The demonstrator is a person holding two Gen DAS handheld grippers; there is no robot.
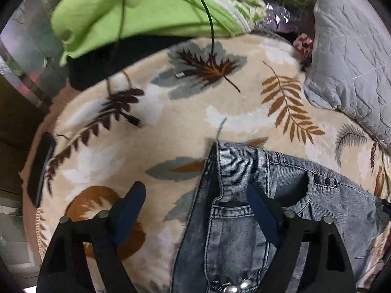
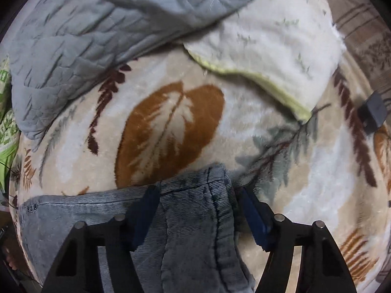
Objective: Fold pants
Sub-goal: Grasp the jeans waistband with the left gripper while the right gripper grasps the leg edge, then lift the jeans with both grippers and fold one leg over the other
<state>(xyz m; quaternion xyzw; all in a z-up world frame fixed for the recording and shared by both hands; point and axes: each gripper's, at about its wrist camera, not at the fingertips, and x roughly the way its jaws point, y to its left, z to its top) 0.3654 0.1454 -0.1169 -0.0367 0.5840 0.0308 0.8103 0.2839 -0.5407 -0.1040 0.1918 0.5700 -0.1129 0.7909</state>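
Observation:
Grey-blue denim pants [image 1: 244, 195] lie flat on a cream leaf-print blanket [image 1: 171, 127]. In the left wrist view my left gripper [image 1: 195, 195] is open, its blue fingers straddling the waistband's left corner by the front pocket and metal buttons. In the right wrist view the pants [image 2: 190, 219] show a folded waistband corner, and my right gripper [image 2: 198, 207] is open with its fingers on either side of that corner, just above the cloth.
A grey quilted pillow [image 1: 349, 56] lies at the right, also in the right wrist view [image 2: 85, 29]. A green cloth [image 1: 136, 12] with black cables lies behind. A white fleece blanket [image 2: 276, 41] lies beyond the pants. A small dark box [image 2: 372, 112] sits at the right edge.

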